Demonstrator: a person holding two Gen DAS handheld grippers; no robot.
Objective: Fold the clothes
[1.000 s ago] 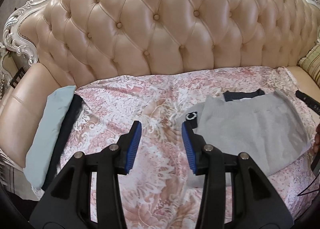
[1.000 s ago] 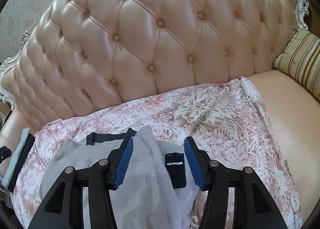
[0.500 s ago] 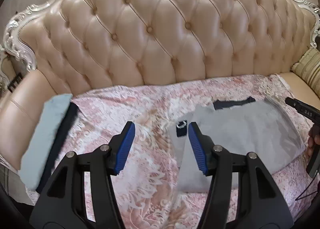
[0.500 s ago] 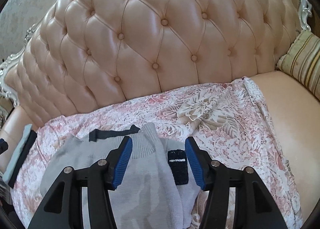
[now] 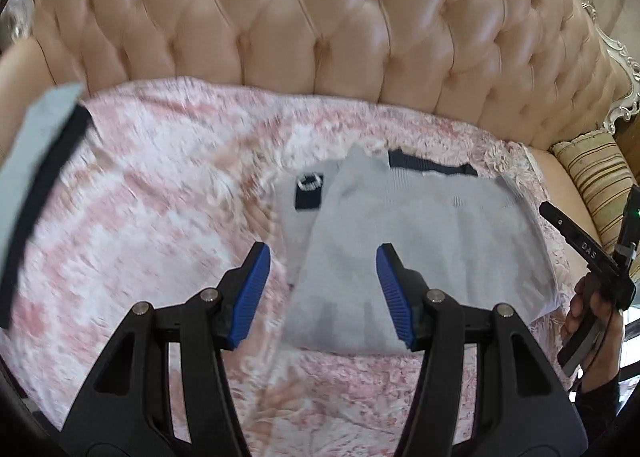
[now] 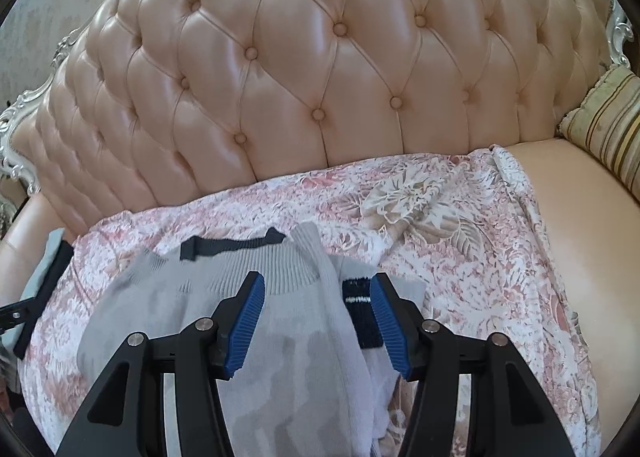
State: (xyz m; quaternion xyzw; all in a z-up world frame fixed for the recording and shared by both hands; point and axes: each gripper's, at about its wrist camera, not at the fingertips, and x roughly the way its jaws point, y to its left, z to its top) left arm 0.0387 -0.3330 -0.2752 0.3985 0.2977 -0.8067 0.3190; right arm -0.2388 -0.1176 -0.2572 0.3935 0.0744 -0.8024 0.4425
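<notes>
A grey knit sweater [image 5: 420, 233] with a dark collar band [image 5: 432, 166] and a dark sleeve cuff [image 5: 309, 193] lies folded on the pink floral cloth [image 5: 160, 193]. My left gripper [image 5: 322, 291] is open above the sweater's lower left part, nothing between its blue pads. In the right wrist view the same sweater [image 6: 200, 297] lies under my right gripper [image 6: 316, 321], which is open over the ribbed hem and the dark striped cuff [image 6: 360, 313]. The right gripper tool [image 5: 584, 257] and the hand holding it show at the left view's right edge.
A tufted beige leather sofa back [image 6: 320, 69] rises behind the cloth. A folded light blue garment with a dark one [image 5: 36, 161] lies at the left armrest. A striped cushion [image 6: 608, 125] sits at the right end beside bare leather seat [image 6: 592, 217].
My left gripper has swung right and closer, so the sweater now sits between its fingers instead of to their right. The right gripper has barely moved. Both stay open.
</notes>
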